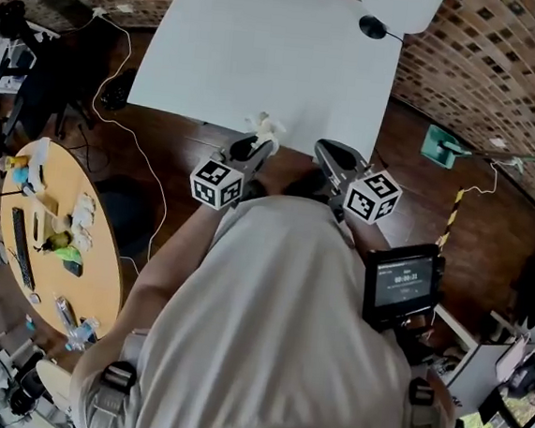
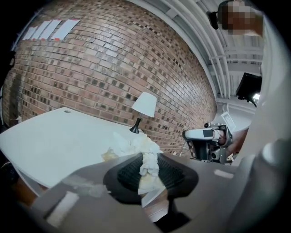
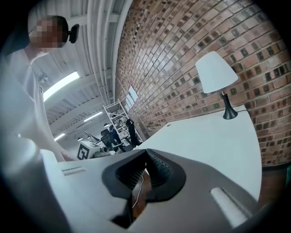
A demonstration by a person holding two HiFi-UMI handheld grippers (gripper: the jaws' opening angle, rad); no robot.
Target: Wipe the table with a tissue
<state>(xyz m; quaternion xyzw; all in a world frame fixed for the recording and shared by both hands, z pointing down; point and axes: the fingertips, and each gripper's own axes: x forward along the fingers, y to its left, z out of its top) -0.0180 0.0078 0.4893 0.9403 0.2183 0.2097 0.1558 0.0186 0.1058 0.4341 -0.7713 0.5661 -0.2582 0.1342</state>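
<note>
A crumpled white tissue (image 1: 265, 123) (image 2: 146, 157) is pinched in my left gripper (image 1: 261, 143) (image 2: 148, 160), which is shut on it just in front of the near edge of the white table (image 1: 264, 57) (image 2: 54, 141). The tissue bunches up above the jaws. My right gripper (image 1: 323, 150) (image 3: 146, 155) is beside the left one, also short of the table's (image 3: 204, 141) edge, shut with nothing between its pads. From the left gripper view the right gripper (image 2: 208, 142) shows off to the right.
A white-shaded lamp (image 1: 401, 5) (image 2: 144, 107) (image 3: 217, 73) stands at the table's far right corner by the brick wall. A round wooden table (image 1: 103, 258) with small items is at the left. A black screen device (image 1: 400, 280) is at my right, and cables lie on the floor.
</note>
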